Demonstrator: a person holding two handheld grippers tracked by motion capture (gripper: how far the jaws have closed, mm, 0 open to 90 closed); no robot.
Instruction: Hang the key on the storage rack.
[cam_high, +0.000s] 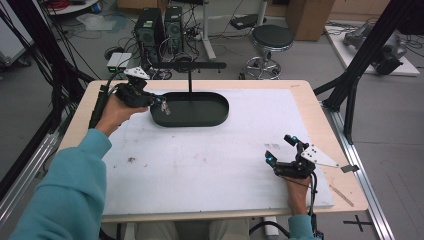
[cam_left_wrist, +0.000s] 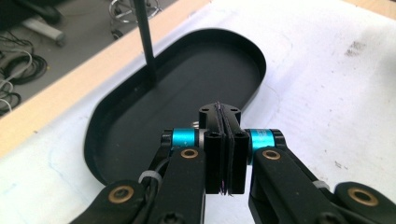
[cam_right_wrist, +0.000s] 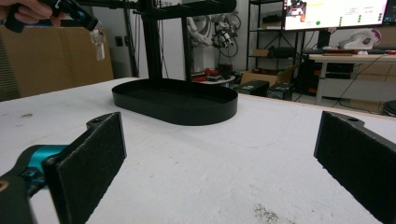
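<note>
Near right, the right gripper (cam_high: 281, 150) rests low on the white table (cam_high: 210, 170), jaws spread wide and released, nothing between them. Farther left, the left gripper (cam_high: 161, 101) hovers at the left end of the black oval tray (cam_high: 220, 112), jaws clenched on a small pale dangling item (cam_right_wrist: 98, 43), possibly a tag; any lettering is unreadable.

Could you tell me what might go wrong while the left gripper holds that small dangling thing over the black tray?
The left gripper pinches only the top of the small dangling thing, so it could slip and fall outside the tray. It hangs near the tray's rim, not its middle. The stand's upright post and crossbar are close, so a swing might knock them.
</note>
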